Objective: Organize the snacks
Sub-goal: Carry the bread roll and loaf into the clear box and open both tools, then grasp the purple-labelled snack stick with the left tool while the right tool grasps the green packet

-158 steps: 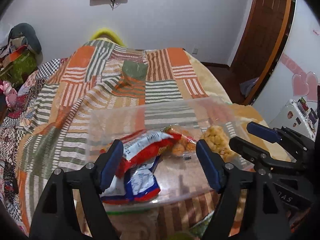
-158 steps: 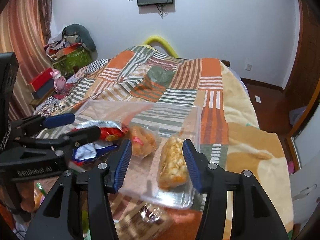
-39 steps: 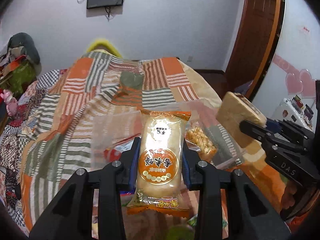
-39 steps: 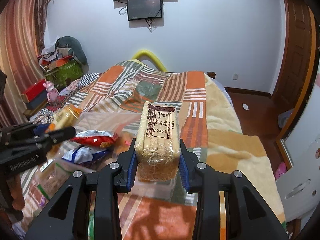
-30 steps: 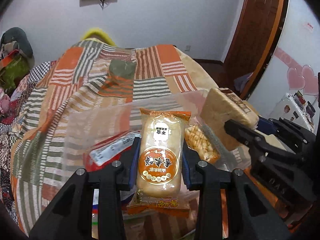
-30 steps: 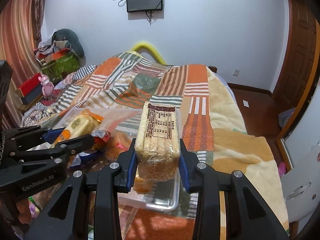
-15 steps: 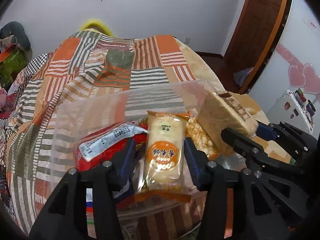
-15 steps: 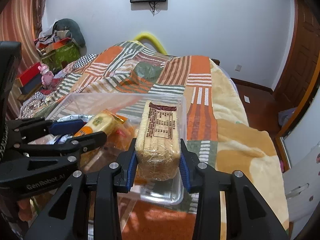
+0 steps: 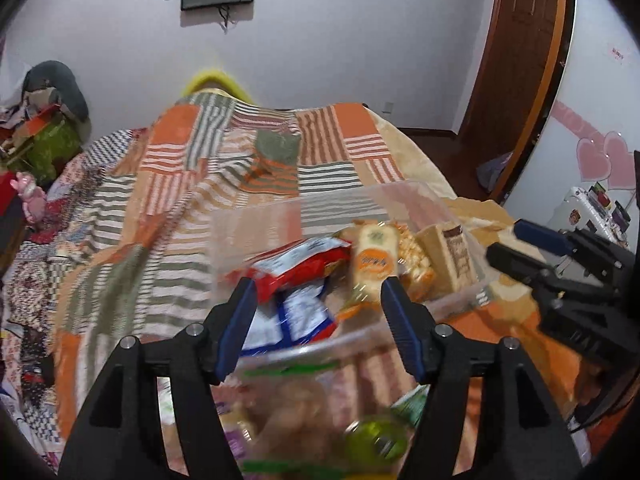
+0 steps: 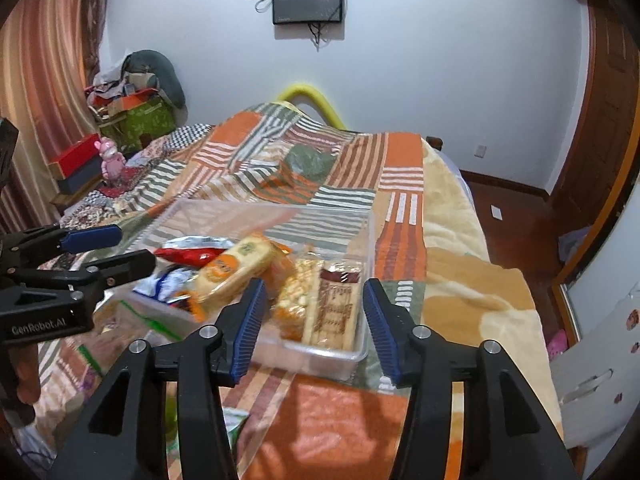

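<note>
Fingers of left gripper (image 9: 316, 320) and right gripper (image 10: 312, 326) just opened, empty. Snacks (image 10: 236, 268) in bin (image 10: 320, 354) on bed: light, crushable, slippery wrappers; best pinched across narrow sides.

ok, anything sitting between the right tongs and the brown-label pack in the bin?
Nothing visible. The right tongs are open, having just spread apart, with the brown-label pack lying free inside the clear bin. Only the bin's near wall sits between.

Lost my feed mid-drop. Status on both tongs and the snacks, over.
Left tongs and right tongs just opened, empty. Orange-label pack and brown-label pack lie in clear bin. Nothing in the way.
</note>
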Demonstrator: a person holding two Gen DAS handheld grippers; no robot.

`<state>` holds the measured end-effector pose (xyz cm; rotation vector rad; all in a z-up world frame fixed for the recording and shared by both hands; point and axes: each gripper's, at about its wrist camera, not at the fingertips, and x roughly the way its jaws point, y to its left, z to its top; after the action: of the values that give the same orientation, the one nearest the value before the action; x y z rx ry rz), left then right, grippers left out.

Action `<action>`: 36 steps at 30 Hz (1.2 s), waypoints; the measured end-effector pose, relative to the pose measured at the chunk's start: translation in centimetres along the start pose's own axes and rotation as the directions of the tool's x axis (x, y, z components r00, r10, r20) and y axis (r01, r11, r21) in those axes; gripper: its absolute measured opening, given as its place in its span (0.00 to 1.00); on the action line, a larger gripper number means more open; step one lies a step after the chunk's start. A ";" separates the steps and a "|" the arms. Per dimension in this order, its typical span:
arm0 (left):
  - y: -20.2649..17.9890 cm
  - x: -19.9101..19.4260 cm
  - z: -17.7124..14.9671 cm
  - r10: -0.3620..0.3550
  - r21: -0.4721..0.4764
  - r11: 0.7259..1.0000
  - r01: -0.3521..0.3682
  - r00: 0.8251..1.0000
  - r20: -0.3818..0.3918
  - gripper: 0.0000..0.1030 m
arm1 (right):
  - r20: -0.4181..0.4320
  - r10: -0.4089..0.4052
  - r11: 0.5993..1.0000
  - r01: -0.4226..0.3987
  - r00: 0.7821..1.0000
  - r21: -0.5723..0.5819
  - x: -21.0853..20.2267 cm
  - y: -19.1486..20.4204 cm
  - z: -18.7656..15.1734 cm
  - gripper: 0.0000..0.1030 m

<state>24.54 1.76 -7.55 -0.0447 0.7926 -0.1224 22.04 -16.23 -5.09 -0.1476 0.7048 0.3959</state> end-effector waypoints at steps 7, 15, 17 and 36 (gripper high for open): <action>2.8 -3.5 -3.8 0.064 0.010 0.998 -0.063 0.998 -0.015 0.68 | -0.008 0.047 0.999 -0.047 0.999 0.002 -1.5 1.6 -1.9 0.58; 6.1 -3.7 -8.6 0.081 -0.076 0.993 -0.089 0.992 -0.097 0.69 | -0.078 0.082 0.997 -0.081 0.994 0.014 -0.8 3.2 -4.5 0.62; 6.6 -3.3 -9.7 0.090 -0.083 0.991 -0.101 0.988 -0.125 0.69 | -0.103 0.089 0.996 -0.088 0.991 0.016 -0.4 3.5 -5.4 0.62; 6.2 1.0 -13.8 0.056 -0.079 0.994 -0.075 0.975 -0.214 0.69 | -0.277 0.141 0.990 -0.140 0.950 0.023 4.0 5.4 -9.0 0.49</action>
<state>15.97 7.90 -18.47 -0.0888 1.0112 -0.0297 17.21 -12.46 -14.52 -0.1524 0.9974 0.5164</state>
